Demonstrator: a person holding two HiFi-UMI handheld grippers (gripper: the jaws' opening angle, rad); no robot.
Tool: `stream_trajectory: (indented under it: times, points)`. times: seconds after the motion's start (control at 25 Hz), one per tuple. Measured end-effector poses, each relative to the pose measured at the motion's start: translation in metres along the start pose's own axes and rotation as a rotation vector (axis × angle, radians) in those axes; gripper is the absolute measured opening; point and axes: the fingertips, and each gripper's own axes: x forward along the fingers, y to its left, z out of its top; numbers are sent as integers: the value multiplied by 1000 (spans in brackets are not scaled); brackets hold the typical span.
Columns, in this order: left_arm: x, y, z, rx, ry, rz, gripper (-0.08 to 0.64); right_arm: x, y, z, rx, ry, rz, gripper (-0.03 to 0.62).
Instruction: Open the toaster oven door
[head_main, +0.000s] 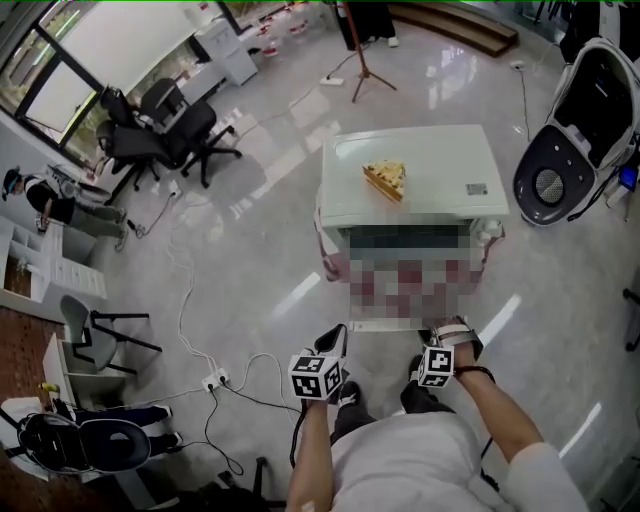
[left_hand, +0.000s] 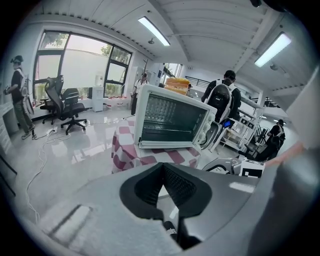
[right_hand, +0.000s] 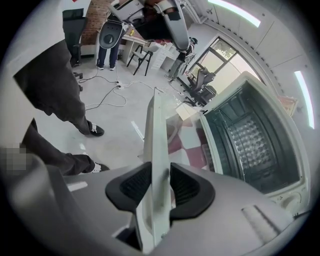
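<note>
"Right gripper view: what stands between the jaws?"

"The toaster oven door (right_hand: 156, 150), seen edge-on. The right hand-held gripper (right_hand: 161, 187) has a pad on each side of the door's free edge. The pads are spread a little wider than the panel, so it straddles rather than pinches."

"And the oven itself?"

"The toaster oven (head_main: 415, 180) sits on a surface (left_hand: 125, 150) draped in a checked cloth, straight ahead of the person. The door is swung down on its bottom hinge and the cavity with its rack lies open, so the task looks essentially done."

"How would that door handle?"

"Probably stiff and light: a thin frame round a glass pane, pivoting only about the hinge. The painted edge looks smooth, so pads could slip. The free edge farthest from the hinge, where the gripper now is, seems the best hold. A hard tug might slide the whole oven on the cloth."

"The other one?"

"The left hand-held gripper (left_hand: 162, 172) is empty, tips pressed together, well short of the oven."
</note>
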Motion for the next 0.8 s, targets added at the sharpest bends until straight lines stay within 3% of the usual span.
stream_trajectory:
  times: [0.52, 0.8]
  points:
    - [-10, 2, -12, -42, -11, 50, 5, 24, 16, -5, -6, -24, -11, 138]
    - [-1, -22, -20, -49, 17, -3, 5, 34, 25, -10, 25, -16, 32, 141]
